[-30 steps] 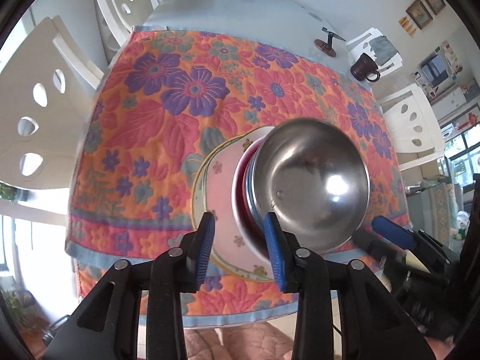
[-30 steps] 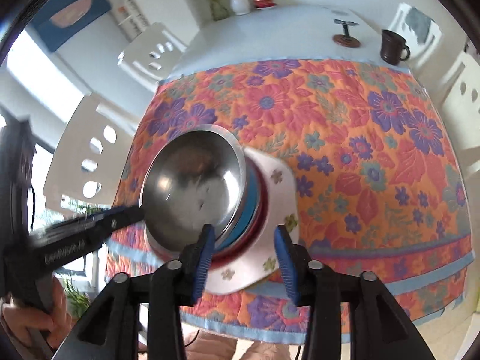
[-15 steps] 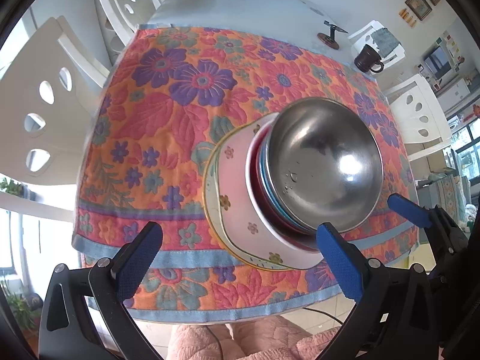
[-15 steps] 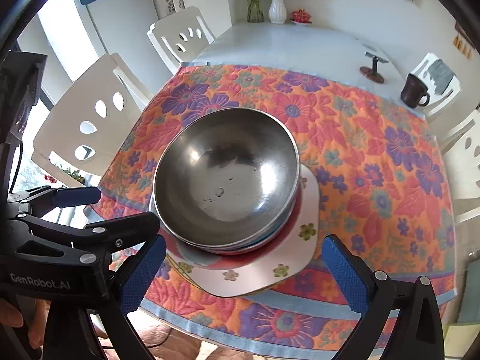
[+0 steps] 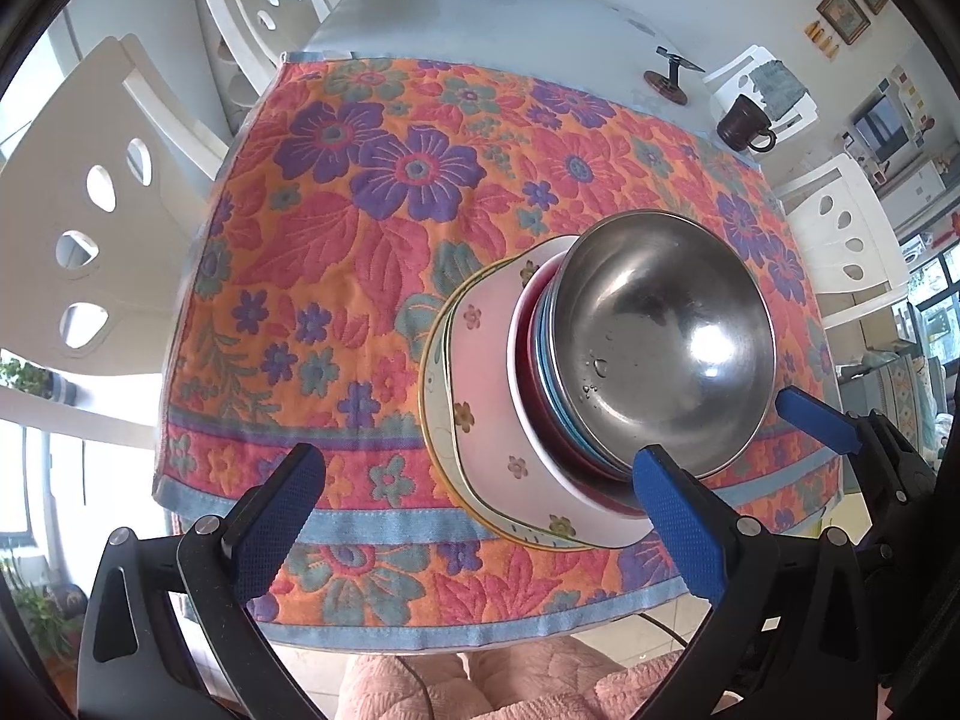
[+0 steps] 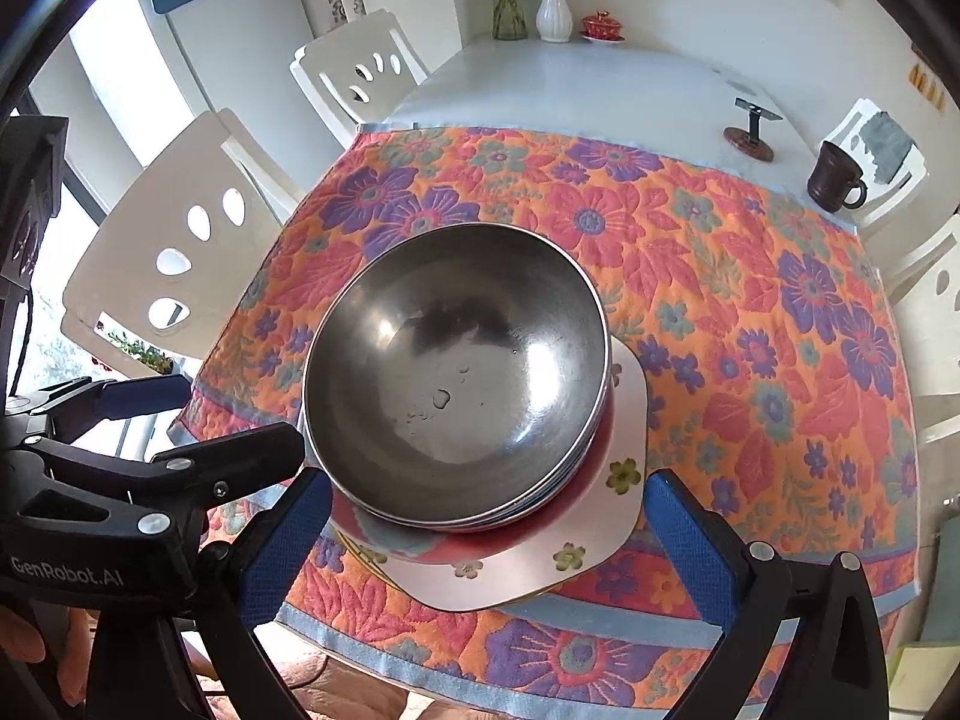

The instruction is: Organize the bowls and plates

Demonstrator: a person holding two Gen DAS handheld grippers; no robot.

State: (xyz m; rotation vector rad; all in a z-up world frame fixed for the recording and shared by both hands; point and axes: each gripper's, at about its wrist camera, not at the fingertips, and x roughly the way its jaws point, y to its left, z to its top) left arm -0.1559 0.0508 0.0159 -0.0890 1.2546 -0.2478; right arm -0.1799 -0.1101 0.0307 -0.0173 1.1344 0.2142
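A steel bowl (image 5: 666, 348) (image 6: 456, 372) tops a stack of dishes near the table's front edge. Under it lie blue and red bowls (image 5: 540, 396), then a pink flowered plate (image 5: 486, 372) (image 6: 600, 534) on a yellow-rimmed plate (image 5: 435, 438). My left gripper (image 5: 480, 510) is open and empty, held back at the stack's front left. My right gripper (image 6: 486, 546) is open and empty, its fingers spread either side of the stack's near edge. The left gripper also shows at the left of the right wrist view (image 6: 120, 420).
A floral cloth (image 5: 360, 228) (image 6: 750, 312) covers the near half of the white table (image 6: 570, 84). A brown mug (image 5: 744, 123) (image 6: 834, 177), a small stand (image 6: 750, 132) and vases (image 6: 552, 12) stand far back. White chairs (image 5: 78, 192) (image 6: 174, 234) surround the table.
Both grippers have opened wide from nearly shut and pulled back from the stack. The stack of dishes has stayed in place.
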